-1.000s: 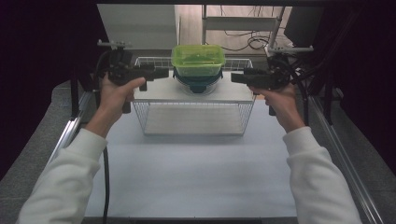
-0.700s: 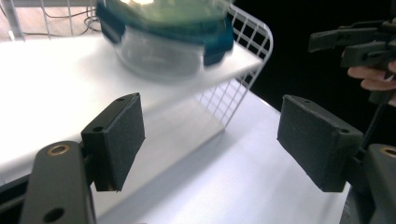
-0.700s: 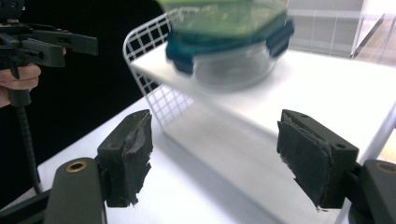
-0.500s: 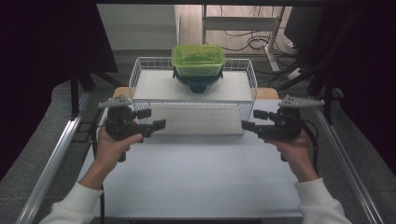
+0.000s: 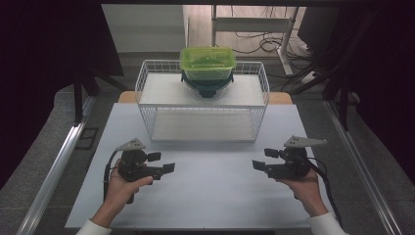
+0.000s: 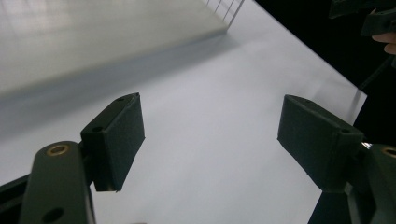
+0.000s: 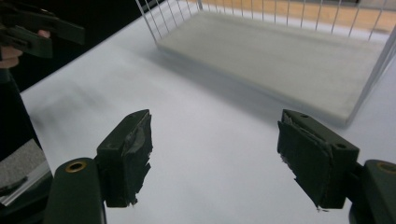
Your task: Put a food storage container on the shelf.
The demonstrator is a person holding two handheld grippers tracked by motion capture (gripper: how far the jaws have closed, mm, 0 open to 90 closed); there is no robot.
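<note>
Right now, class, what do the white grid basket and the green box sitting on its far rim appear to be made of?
White grid basket: probably painted or coated metal wire, judging by its thin, straight white rods in an even grid. Green box: likely translucent plastic, glossy, since light passes through its walls and its corners are rounded and moulded.

The light falls from above onto the white table [image 5: 210,196], which is bright and even, while the room around it stays very dark, almost black at the left and right edges of the high view. The wire basket [image 5: 203,105] throws a soft grey shadow on the table in front of it. The green container [image 5: 207,62] looks a little overexposed. The high view is slightly soft and grainy. In the left gripper view the far part of the table is blurred and pale with glare. In the right gripper view the near jaws are sharp, and the background is a little smeared.
</note>
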